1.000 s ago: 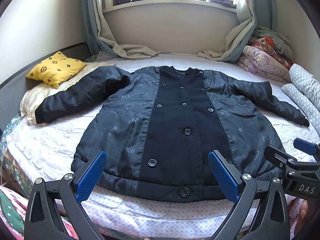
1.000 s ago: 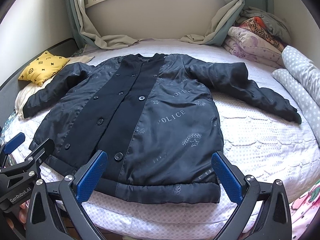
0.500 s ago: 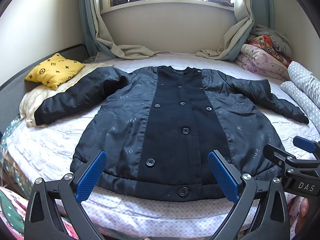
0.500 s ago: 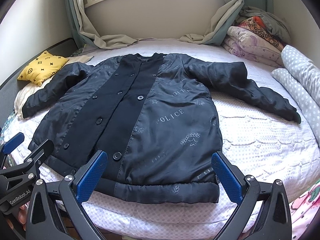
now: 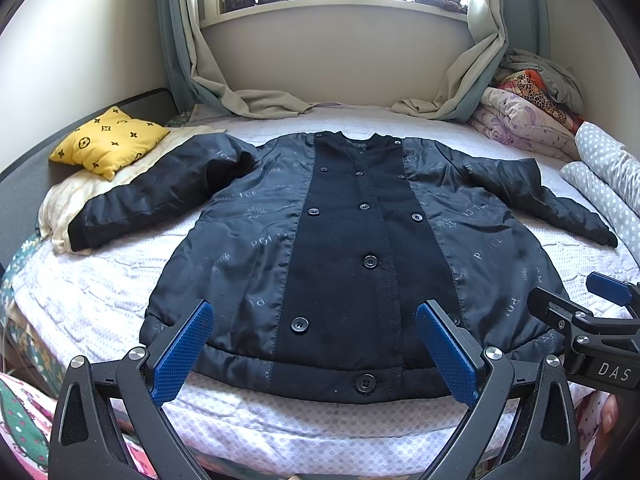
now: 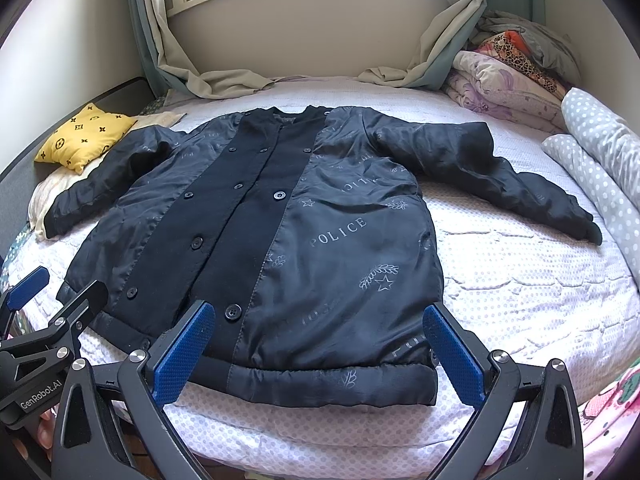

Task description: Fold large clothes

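- With both tools held off the near edge of the bed (image 5: 280, 436), your left gripper (image 5: 316, 350) has its blue pads spread wide, nothing between them.
- Your right gripper (image 6: 320, 350) is likewise spread wide and empty.
- The jacket (image 5: 360, 248) lies flat ahead of both finger pairs, front up, buttoned, collar at the far end, hem nearest the tips.
- Left view: the hem runs across the gap between the fingers; the central black button band sits between the two pads.
- Right view: the gap frames the hem of the shiny "POLICE" panel; the right finger (image 6: 450, 356) lines up with the hem's corner. Contact with cloth cannot be told.
- One sleeve (image 6: 500, 180) stretches out beyond the right finger; the other sleeve (image 5: 160, 196) lies beyond the left finger, its cuff on a cream cloth (image 5: 64, 208).
- A yellow cushion (image 5: 110, 146) sits just past that sleeve.
- Folded quilts (image 6: 520, 76) are stacked far off beyond the right finger.
- Each tool shows at the edge of the other's view, beside it.
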`<move>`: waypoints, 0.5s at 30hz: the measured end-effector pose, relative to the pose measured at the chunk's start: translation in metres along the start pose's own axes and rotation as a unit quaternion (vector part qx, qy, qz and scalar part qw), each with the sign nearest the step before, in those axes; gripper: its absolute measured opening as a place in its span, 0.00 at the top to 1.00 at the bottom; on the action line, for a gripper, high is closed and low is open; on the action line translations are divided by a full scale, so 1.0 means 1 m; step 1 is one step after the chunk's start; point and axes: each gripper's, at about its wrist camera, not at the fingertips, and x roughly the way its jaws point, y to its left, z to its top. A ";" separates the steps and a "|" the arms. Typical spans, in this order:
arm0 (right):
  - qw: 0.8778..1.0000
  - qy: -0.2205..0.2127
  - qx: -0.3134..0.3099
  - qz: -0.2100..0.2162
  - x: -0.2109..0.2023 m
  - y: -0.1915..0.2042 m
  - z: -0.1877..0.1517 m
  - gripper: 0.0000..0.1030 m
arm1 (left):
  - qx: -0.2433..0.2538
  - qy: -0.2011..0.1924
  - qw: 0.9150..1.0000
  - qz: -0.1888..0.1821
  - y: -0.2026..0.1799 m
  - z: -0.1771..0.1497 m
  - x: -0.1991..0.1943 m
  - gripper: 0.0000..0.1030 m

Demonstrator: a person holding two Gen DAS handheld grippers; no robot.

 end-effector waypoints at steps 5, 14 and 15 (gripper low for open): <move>1.000 0.000 0.000 -0.001 0.000 0.000 -0.001 0.00 | 0.002 0.001 1.000 0.000 -0.004 -0.001 0.001 0.00; 1.000 0.000 0.000 0.000 0.000 -0.001 -0.001 0.00 | 0.002 0.001 1.000 0.002 -0.004 -0.001 0.001 0.00; 1.000 0.001 0.000 0.000 0.000 -0.001 0.000 0.00 | 0.002 0.001 1.000 0.001 -0.003 0.000 0.001 0.00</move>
